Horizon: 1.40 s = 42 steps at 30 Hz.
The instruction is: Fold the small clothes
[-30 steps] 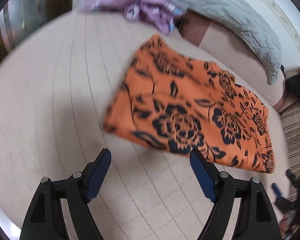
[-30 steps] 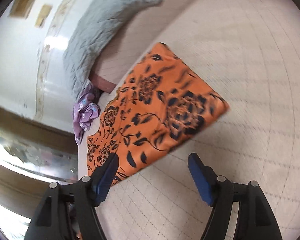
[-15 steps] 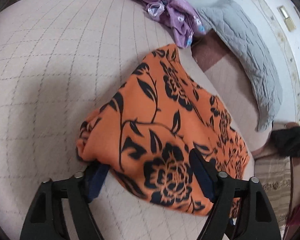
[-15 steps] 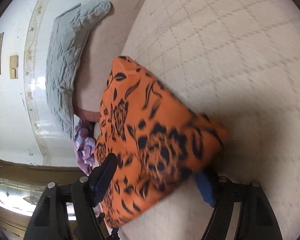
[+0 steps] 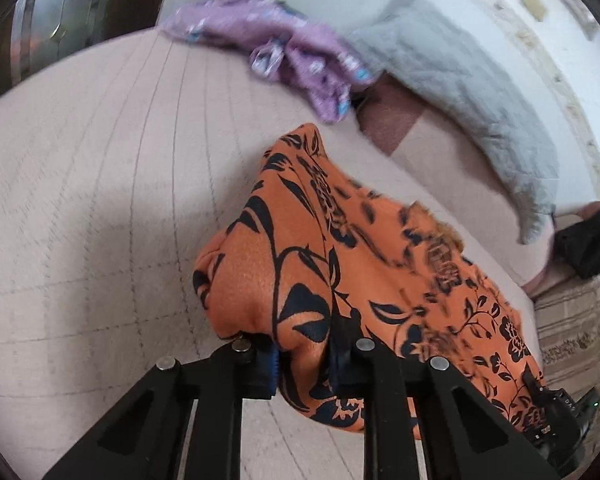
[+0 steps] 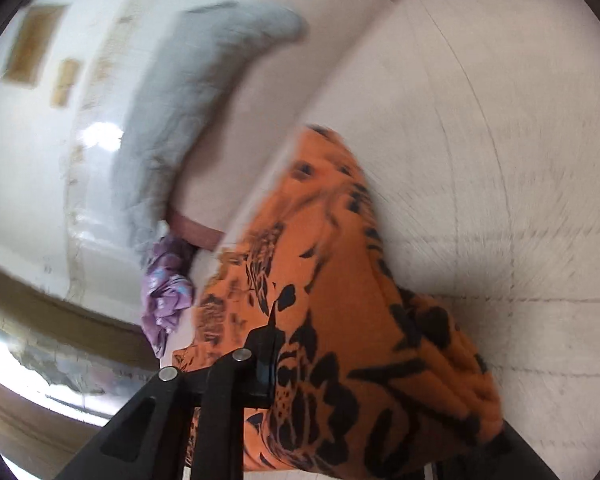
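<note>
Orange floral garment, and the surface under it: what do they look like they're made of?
Orange floral garment: soft, matte, finely grained woven or knit cloth, by how it bunches and drapes. Surface: beige quilted fabric, matte, with stitched grid lines, probably a padded bed cover.

Home bedroom, quilted bed cover (image 5: 100, 208), grey pillow (image 5: 460, 92), strewn clothes (image 5: 300, 60)

Both grippers pinched shut on cloth
Left gripper (image 5: 304, 356) and right gripper (image 6: 340, 364) have just closed, orange garment (image 5: 340, 264) bunched between each one's fingers
</note>
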Each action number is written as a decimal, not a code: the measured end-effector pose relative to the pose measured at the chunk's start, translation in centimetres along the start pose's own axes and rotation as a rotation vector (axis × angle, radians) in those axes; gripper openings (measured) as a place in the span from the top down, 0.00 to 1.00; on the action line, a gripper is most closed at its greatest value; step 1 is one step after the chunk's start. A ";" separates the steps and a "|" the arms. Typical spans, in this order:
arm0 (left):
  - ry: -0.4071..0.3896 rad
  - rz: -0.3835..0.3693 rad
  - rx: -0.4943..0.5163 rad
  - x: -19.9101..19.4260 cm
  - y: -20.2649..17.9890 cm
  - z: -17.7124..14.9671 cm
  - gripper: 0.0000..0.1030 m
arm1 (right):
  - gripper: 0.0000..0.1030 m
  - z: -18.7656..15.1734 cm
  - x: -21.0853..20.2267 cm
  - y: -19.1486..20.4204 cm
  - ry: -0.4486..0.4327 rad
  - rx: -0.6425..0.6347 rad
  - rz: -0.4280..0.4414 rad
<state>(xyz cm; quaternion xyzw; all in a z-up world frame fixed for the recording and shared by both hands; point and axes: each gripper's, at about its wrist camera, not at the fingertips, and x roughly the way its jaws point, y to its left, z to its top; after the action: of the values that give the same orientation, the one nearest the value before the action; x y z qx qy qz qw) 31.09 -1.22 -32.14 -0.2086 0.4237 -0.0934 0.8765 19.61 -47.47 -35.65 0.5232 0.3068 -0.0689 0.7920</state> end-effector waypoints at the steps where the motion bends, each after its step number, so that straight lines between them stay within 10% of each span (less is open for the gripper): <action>1: -0.011 -0.004 0.012 -0.8 -0.1 -0.2 0.82 | 0.80 -0.5 -1.4 0.9 -0.012 -0.038 0.000; 9: 0.024 -0.038 0.122 -8.2 1.0 -6.4 0.82 | 0.80 -5.7 -12.0 0.0 -0.027 -0.088 -0.020; 14: 0.145 0.067 0.165 -6.7 3.6 -12.1 0.79 | 0.79 -9.1 -14.0 -6.0 0.106 0.027 -0.099; 19: 0.185 0.030 0.122 -8.0 4.5 -10.6 0.70 | 0.54 -8.4 -12.8 -8.8 0.205 0.068 -0.148; 21: 0.148 0.036 0.158 -10.7 4.3 -10.3 0.68 | 0.36 -7.6 -14.9 -8.7 0.145 0.054 -0.186; 26: -0.029 0.171 0.299 -16.0 3.1 -10.3 0.66 | 0.34 -5.5 -21.0 -8.6 -0.138 0.055 -0.177; 32: -0.117 0.173 0.471 -14.7 -2.3 -9.4 0.62 | 0.54 -7.3 -16.0 -2.3 0.002 -0.219 -0.112; 42: -0.055 0.250 0.465 -5.2 -2.7 -9.0 0.62 | 0.57 -7.7 -5.5 2.1 0.141 -0.329 -0.140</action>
<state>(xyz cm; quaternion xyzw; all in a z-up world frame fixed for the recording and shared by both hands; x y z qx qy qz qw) 20.79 -4.41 -32.29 0.0502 0.3893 -0.0736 0.9168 12.87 -40.97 -33.00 0.3674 0.4043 -0.0359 0.8368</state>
